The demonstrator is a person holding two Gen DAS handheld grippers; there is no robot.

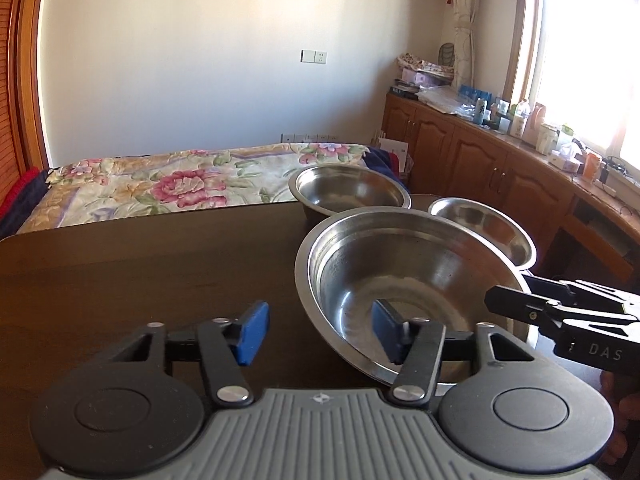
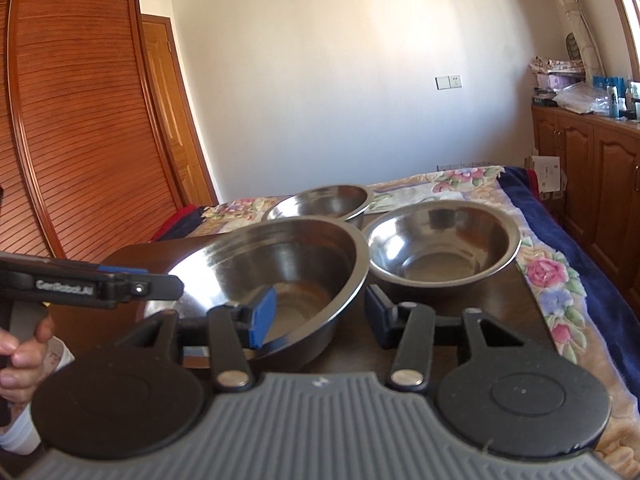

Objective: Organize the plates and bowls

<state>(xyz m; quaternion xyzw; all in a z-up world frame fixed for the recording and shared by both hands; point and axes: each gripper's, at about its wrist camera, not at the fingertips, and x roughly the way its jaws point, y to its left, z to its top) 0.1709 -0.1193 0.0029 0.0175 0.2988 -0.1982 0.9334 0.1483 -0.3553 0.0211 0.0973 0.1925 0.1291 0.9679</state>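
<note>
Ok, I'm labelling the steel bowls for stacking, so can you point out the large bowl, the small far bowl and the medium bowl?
large steel bowl (image 2: 280, 276): right wrist view, inner wall.
small far bowl (image 2: 328, 202): right wrist view, inside.
medium bowl (image 2: 444, 248): right wrist view, inner wall.

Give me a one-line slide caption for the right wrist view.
Open right gripper straddling the rim of the big bowl, two smaller bowls behind on the table.
</note>
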